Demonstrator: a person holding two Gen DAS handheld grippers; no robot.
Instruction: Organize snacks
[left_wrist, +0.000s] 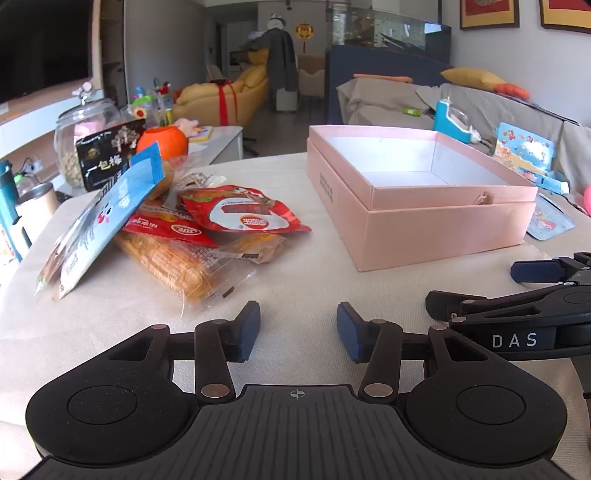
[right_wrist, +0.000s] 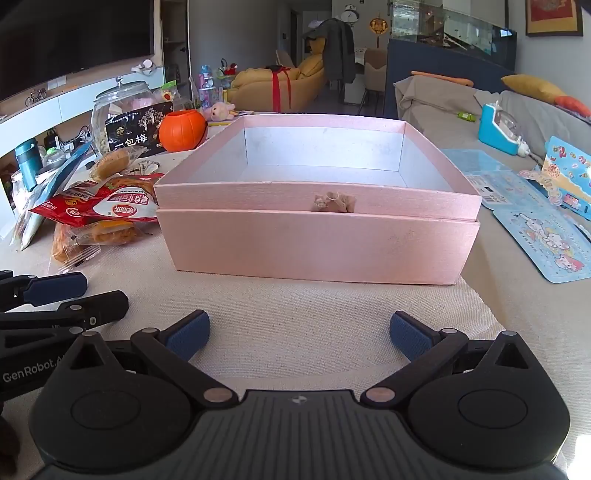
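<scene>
Sunlit living room: a yellow sofa (left_wrist: 229, 96) sits far back, a grey-covered couch (left_wrist: 461, 103) runs along the right, and a cloth-covered surface (left_wrist: 295, 273) fills the foreground. On that surface, right of centre, stands a pink box (left_wrist: 417, 195) with its top open and its pale inside bare; a small knotted tag (right_wrist: 334, 202) hangs at the middle of its near wall. Left of the box lies a loose heap of snacks: a red packet (left_wrist: 240, 214) on top, a clear-wrapped pack of orange biscuits (left_wrist: 173, 262) beneath it and reaching nearest, and a blue-and-white pouch (left_wrist: 99, 221) leaning tilted against the heap's left side. Behind the heap stand a black bag with white characters (left_wrist: 107, 155), an orange pumpkin-shaped pot (left_wrist: 162, 140) and a glass jar (left_wrist: 85, 125). Right of the box, flat on the surface, lie blue cartoon sticker sheets (right_wrist: 546, 236).

Left gripper (left_wrist: 298, 330) hovers low over the cloth just near of the snack heap, its fingers spread apart and holding nothing. Right gripper (right_wrist: 299, 334) hangs close beside it, facing the box's near wall, its fingers likewise wide apart and empty. Neither touches the snacks or the box.
</scene>
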